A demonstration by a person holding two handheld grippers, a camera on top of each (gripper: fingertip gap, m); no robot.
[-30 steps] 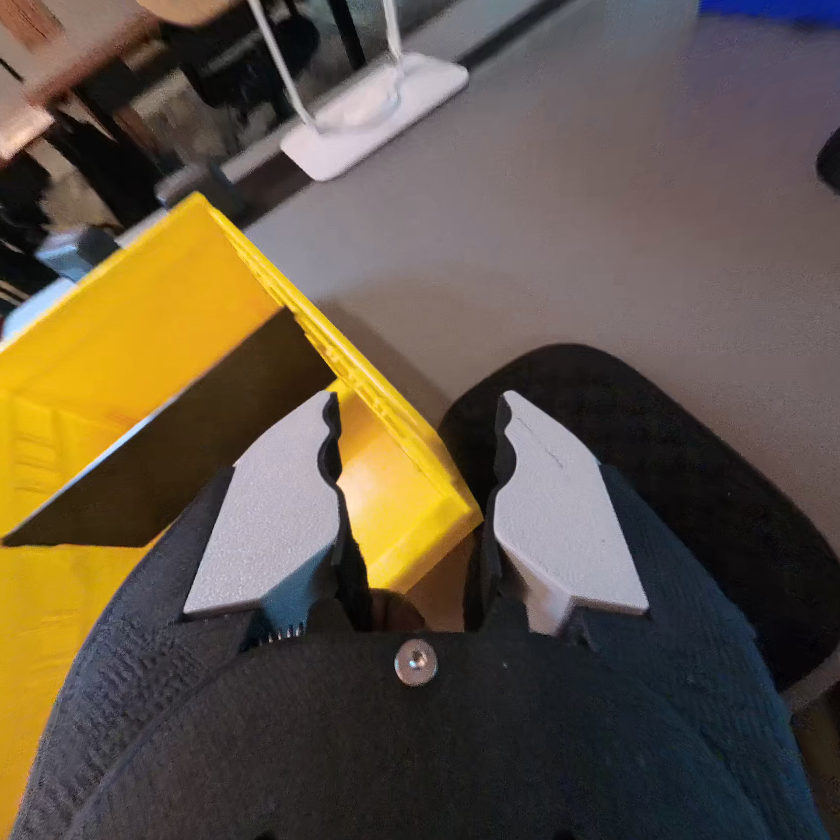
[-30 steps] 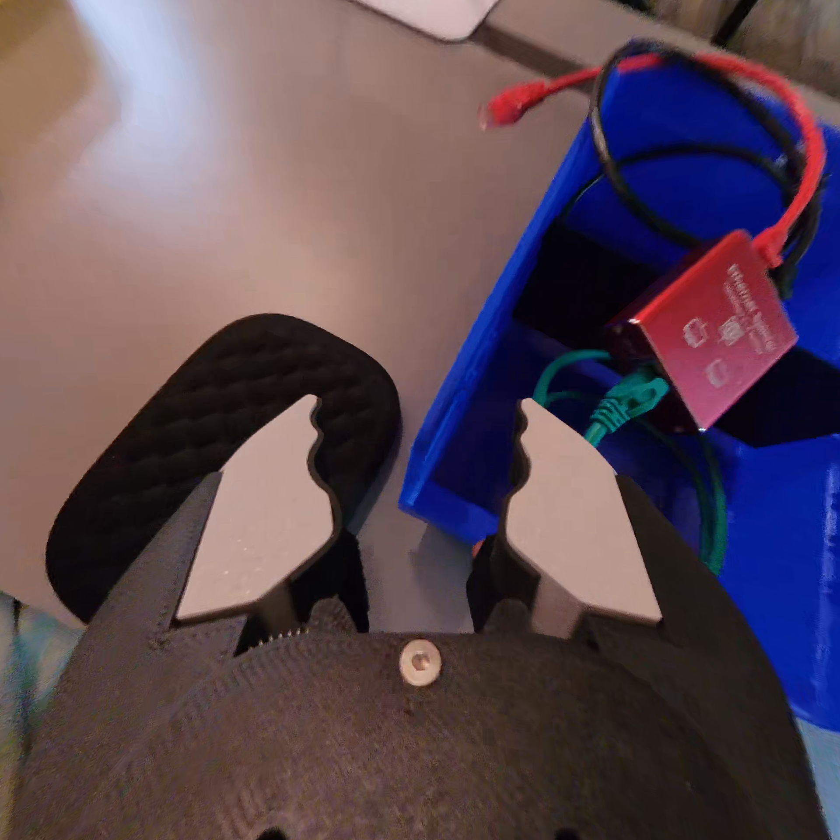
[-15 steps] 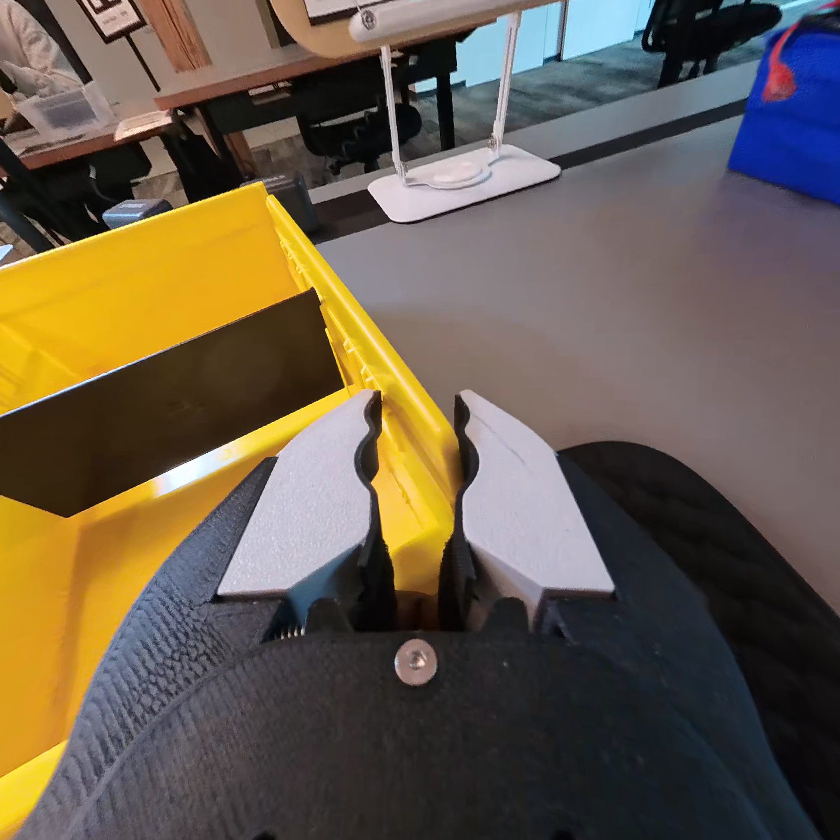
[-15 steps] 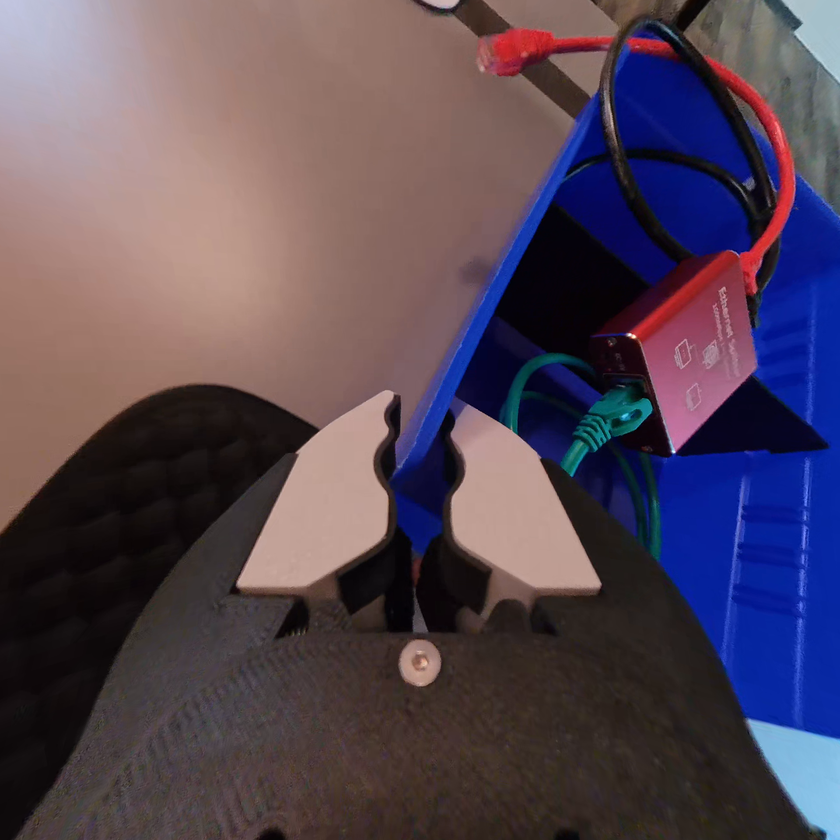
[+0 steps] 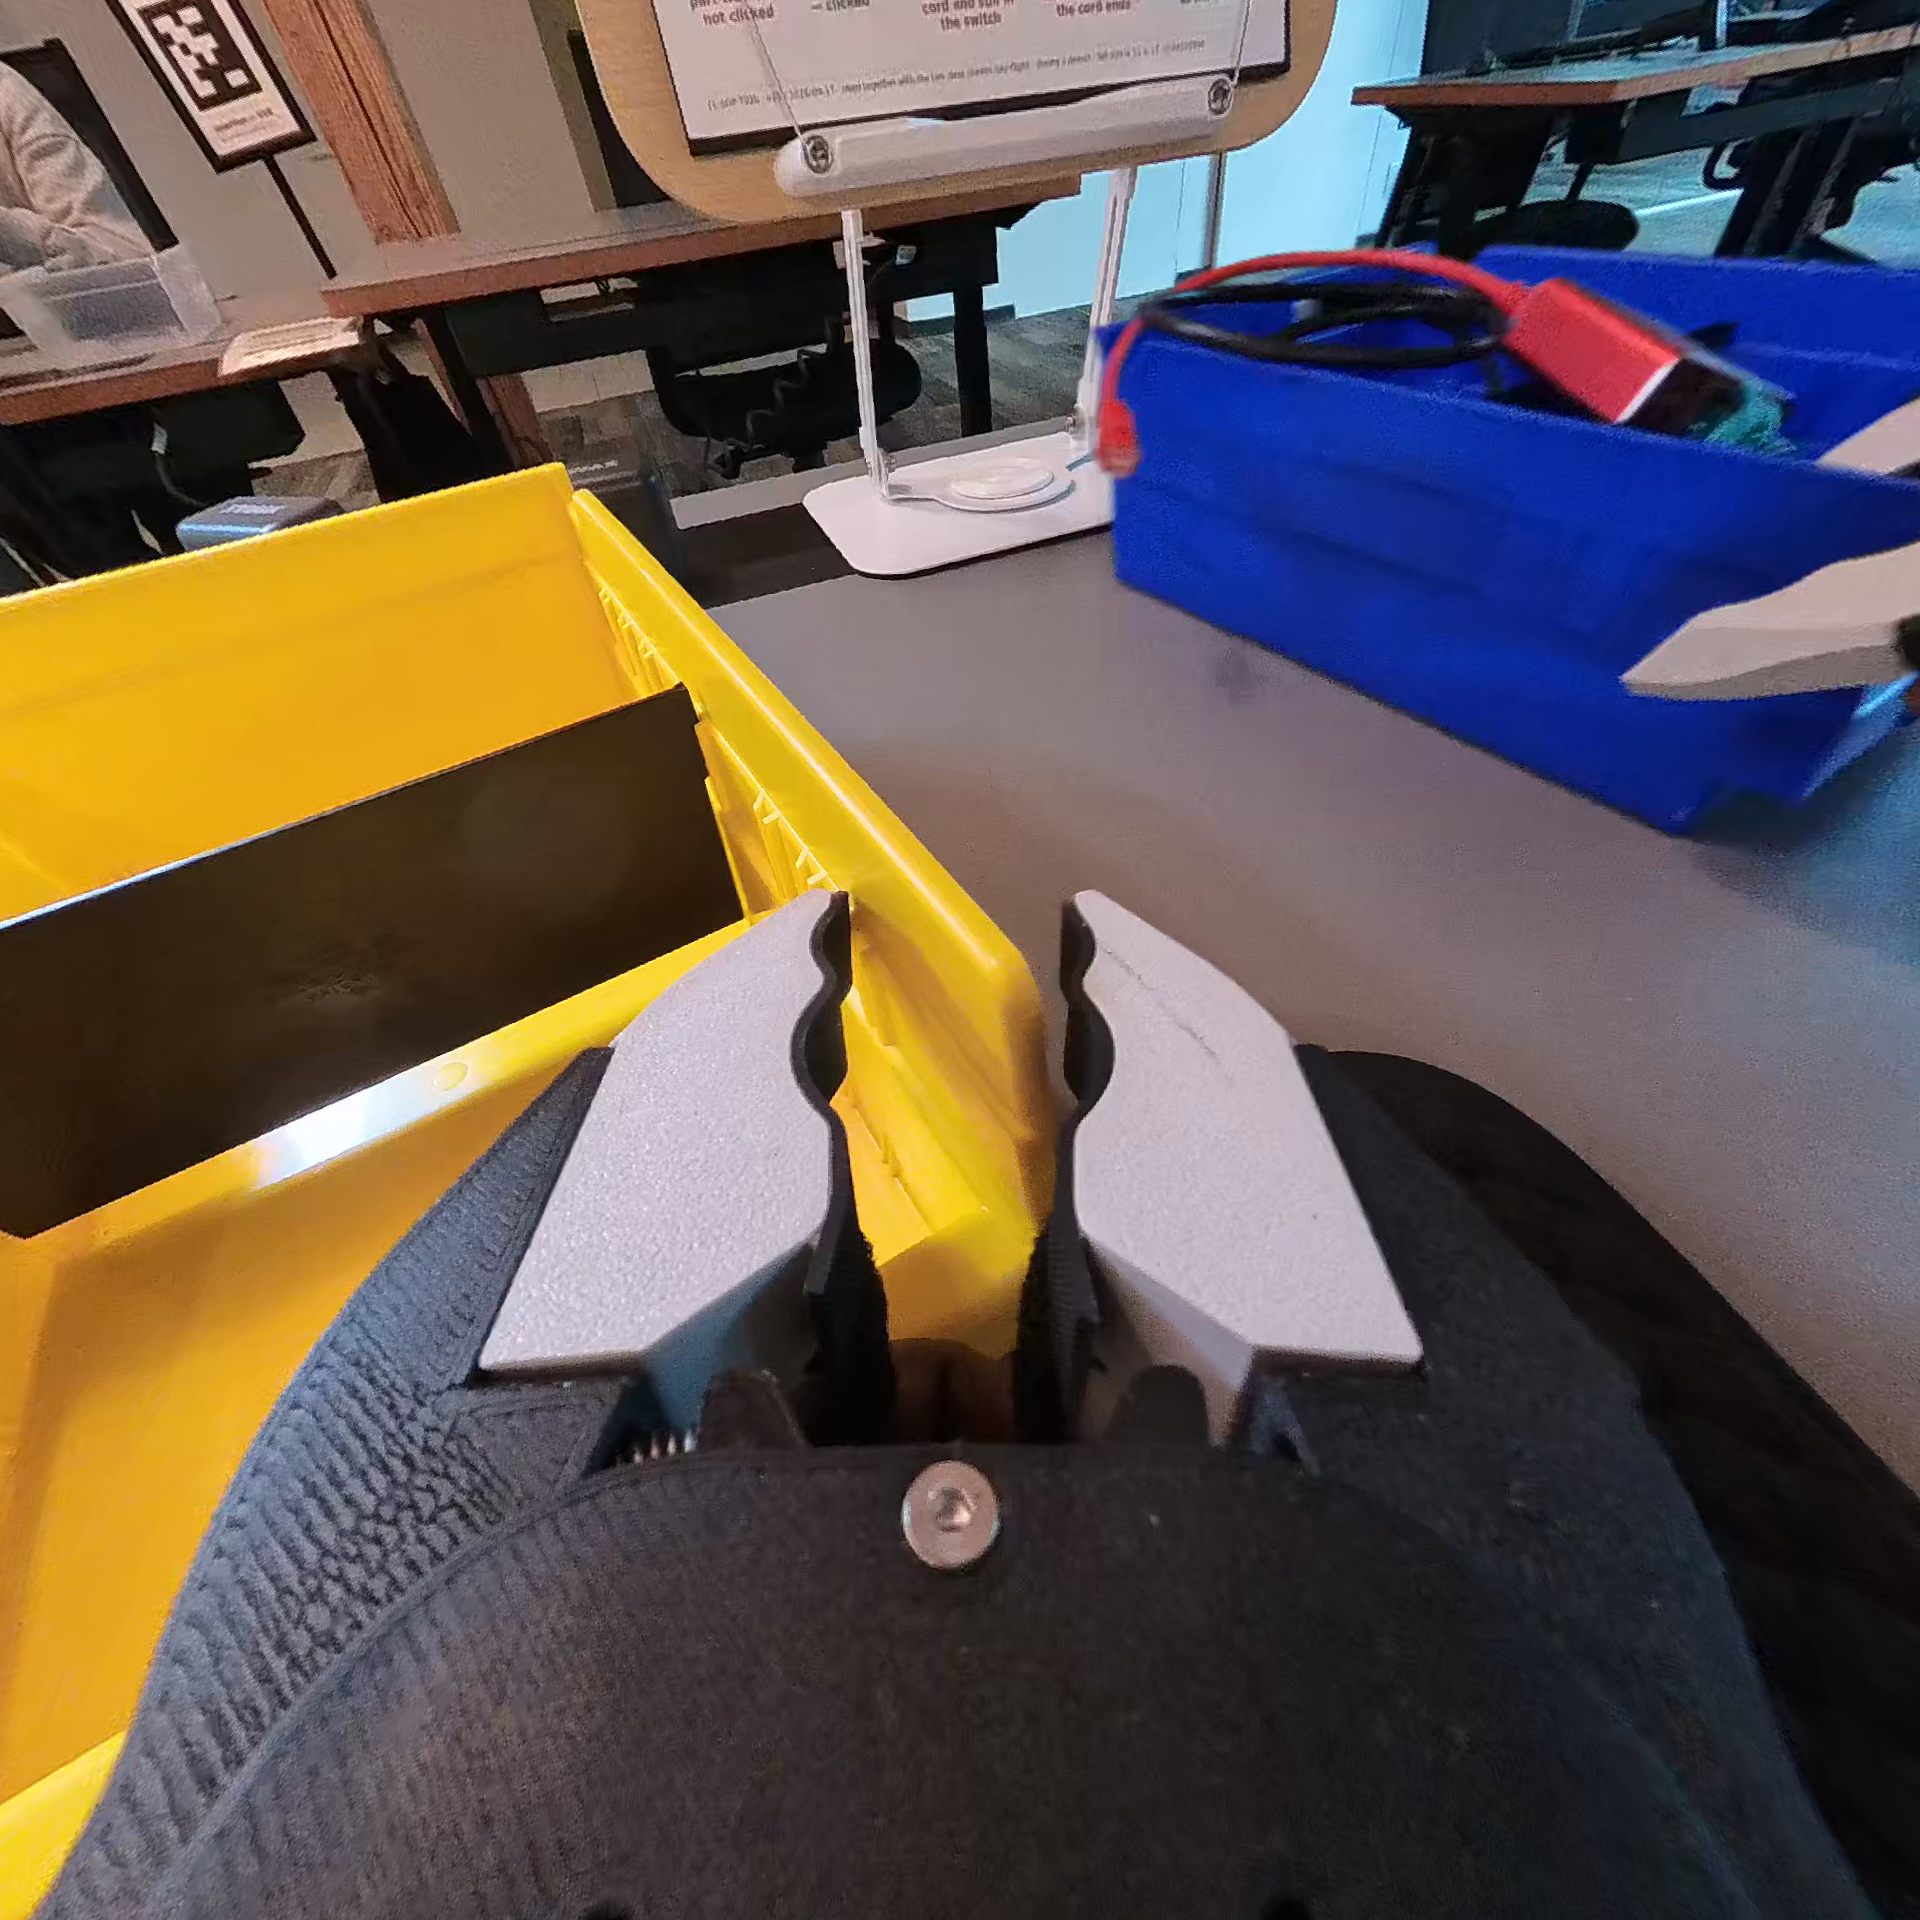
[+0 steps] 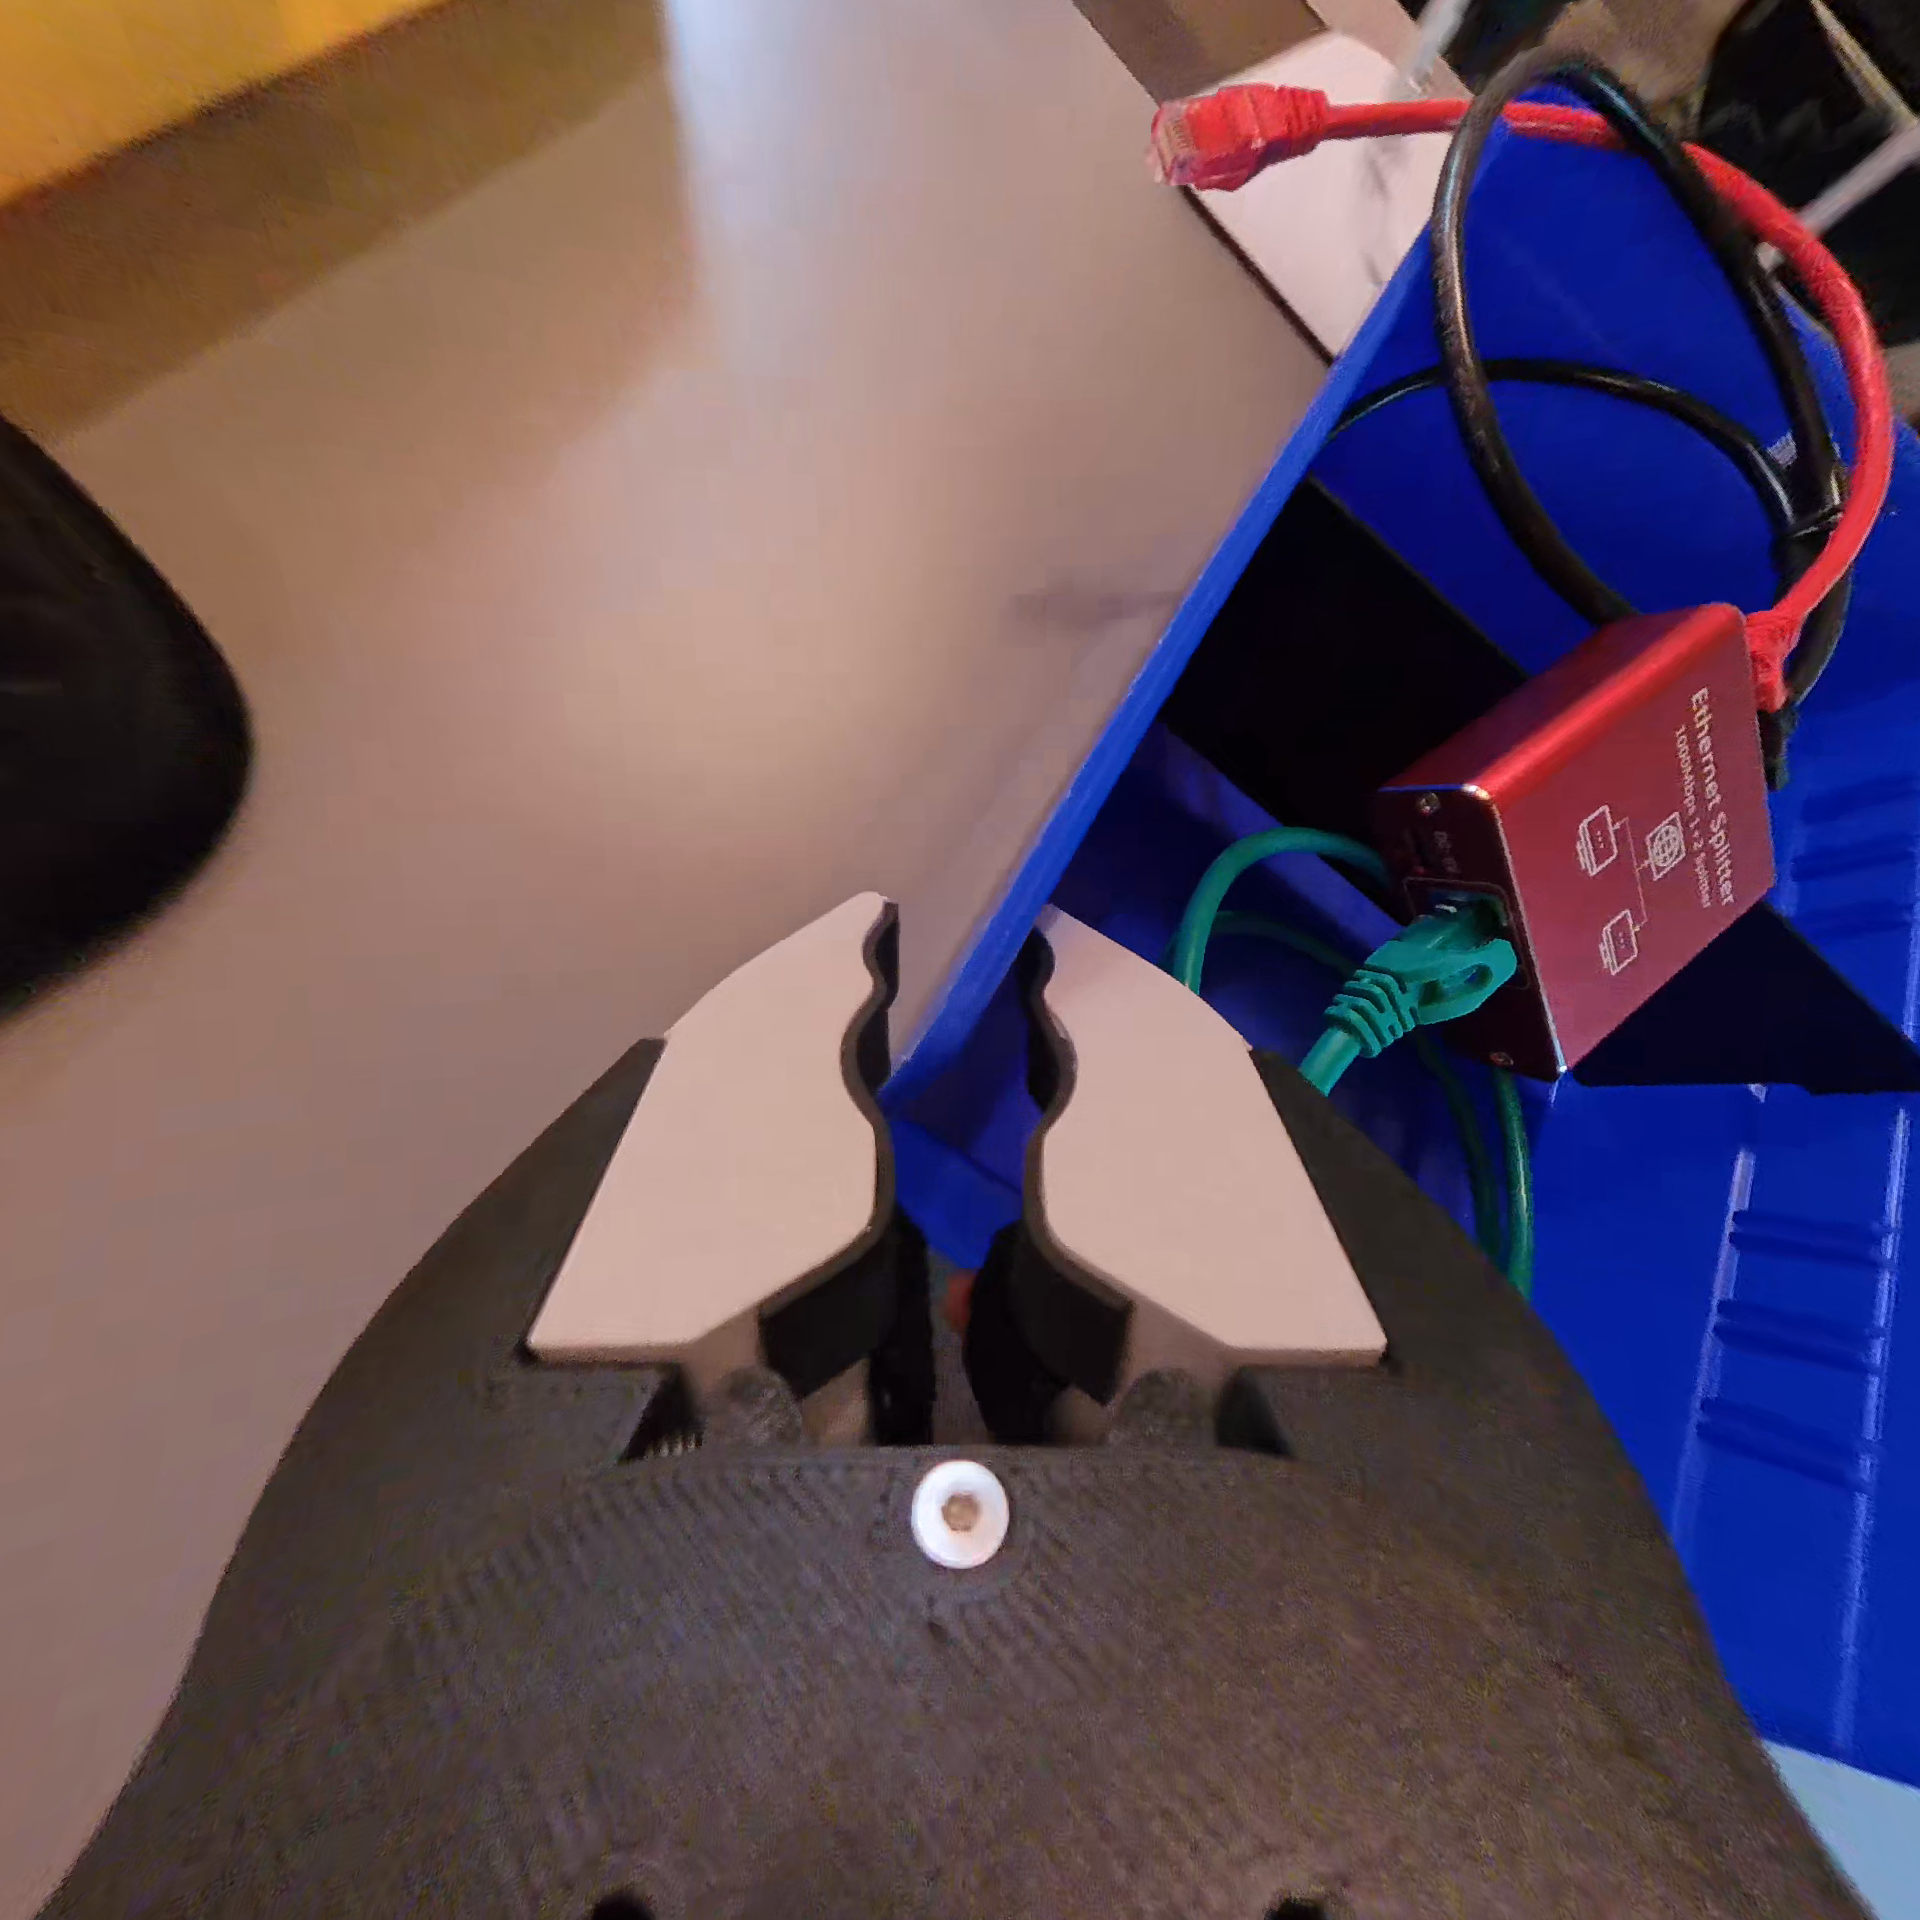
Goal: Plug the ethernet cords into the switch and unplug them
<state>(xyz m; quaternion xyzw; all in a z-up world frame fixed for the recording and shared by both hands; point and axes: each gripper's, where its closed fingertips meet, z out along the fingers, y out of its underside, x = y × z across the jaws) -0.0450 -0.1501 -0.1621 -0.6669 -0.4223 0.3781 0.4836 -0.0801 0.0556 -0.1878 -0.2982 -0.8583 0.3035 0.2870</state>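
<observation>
The red switch (image 6: pixel 1590 842) rests on a black divider inside the blue bin (image 6: pixel 1766 1299). A green cord (image 6: pixel 1403 987) is plugged into its near end. A red cord (image 6: pixel 1839 343) and a black cord (image 6: pixel 1475 343) leave its far end. The red cord's free plug (image 6: pixel 1226 135) hangs over the bin's rim. My right gripper (image 6: pixel 961 935) is shut on the blue bin's near wall. My left gripper (image 5: pixel 951 935) is shut on the right wall of the yellow bin (image 5: pixel 312 675). The left wrist view also shows the blue bin (image 5: pixel 1403 540), the switch (image 5: pixel 1590 343) and the right gripper's fingers (image 5: pixel 1787 623).
The yellow bin holds a black divider (image 5: pixel 364 935). Both bins stand on a grey table (image 5: pixel 1351 883). A black mat (image 5: pixel 1662 1299) lies by the left gripper. A white stand base (image 5: pixel 966 499) sits at the table's far edge, under a sign board. There is about 20 cm between the tips of the two grippers.
Both grippers went from open to closed, the left on the yellow bin's wall and the right on the blue bin's wall. The blue bin now shows larger in the left wrist view.
</observation>
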